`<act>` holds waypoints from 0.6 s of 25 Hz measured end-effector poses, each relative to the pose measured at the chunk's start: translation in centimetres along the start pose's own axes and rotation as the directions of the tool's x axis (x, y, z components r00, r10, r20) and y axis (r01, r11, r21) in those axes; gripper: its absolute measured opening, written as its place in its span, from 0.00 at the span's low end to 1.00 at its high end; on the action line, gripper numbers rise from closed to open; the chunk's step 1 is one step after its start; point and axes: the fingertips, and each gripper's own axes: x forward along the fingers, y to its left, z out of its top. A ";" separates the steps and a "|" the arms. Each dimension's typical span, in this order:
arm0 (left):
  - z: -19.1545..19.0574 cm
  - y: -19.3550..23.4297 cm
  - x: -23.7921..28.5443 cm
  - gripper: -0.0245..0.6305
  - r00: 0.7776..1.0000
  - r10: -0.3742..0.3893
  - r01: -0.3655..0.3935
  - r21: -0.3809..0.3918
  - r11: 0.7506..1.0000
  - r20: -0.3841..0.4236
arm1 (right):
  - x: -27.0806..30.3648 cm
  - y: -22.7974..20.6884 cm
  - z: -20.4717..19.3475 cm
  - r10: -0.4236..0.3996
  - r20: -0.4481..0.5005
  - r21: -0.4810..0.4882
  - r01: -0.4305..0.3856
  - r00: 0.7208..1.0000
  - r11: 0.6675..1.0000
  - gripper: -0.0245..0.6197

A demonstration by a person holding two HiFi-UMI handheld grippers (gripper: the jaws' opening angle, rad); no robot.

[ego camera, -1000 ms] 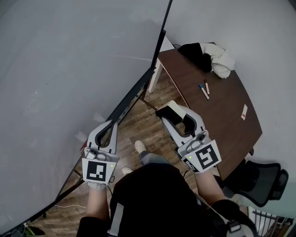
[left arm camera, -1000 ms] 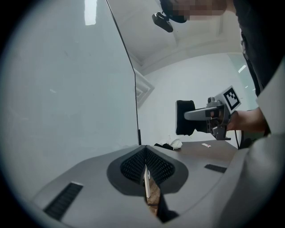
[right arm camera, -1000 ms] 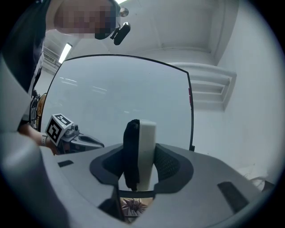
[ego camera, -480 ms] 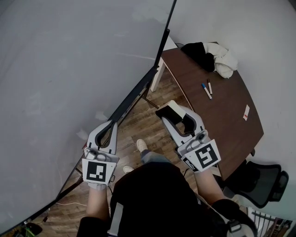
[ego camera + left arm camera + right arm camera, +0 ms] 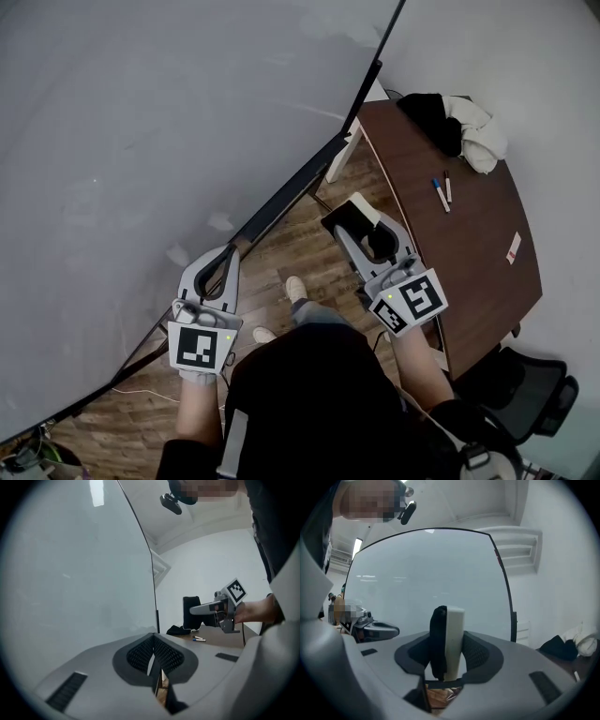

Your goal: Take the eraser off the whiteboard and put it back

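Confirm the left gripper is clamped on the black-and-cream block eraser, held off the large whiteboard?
No, the right gripper is clamped on the black-and-cream block eraser, held off the large whiteboard; the right gripper view shows it between those jaws.

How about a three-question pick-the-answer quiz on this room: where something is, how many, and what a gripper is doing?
1. Where is the black-and-white block eraser?
A) in a drawer
B) between the right gripper's jaws
C) on a shelf

2. How many marker pens lie on the dark brown wooden table?
A) two
B) five
C) none

3. The left gripper's jaws are
A) wide open
B) shut on a pen
C) shut, with nothing between

Answers:
1 B, the right gripper view shows the eraser clamped upright between its jaws.
2 A, the head view shows two pens side by side.
3 C, the left gripper view shows the jaws meeting with nothing in them.
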 end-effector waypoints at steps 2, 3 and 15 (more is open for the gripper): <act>-0.4 0.5 -0.5 0.05 1.000 0.022 -0.023 -0.006 1.000 -0.009 | 1.0 -0.3 -0.8 0.014 -0.010 0.044 -0.013 1.000 0.999 0.32; -0.6 0.8 -0.7 0.05 0.999 0.034 -0.034 -0.010 0.999 -0.014 | 1.5 -0.4 -1.3 0.021 -0.016 0.066 -0.020 1.000 0.998 0.32; -2.4 2.4 -2.2 0.05 0.981 0.176 -0.179 -0.026 0.984 -0.080 | 6.9 -3.7 -8.3 0.105 -0.070 0.409 -0.068 0.992 0.910 0.32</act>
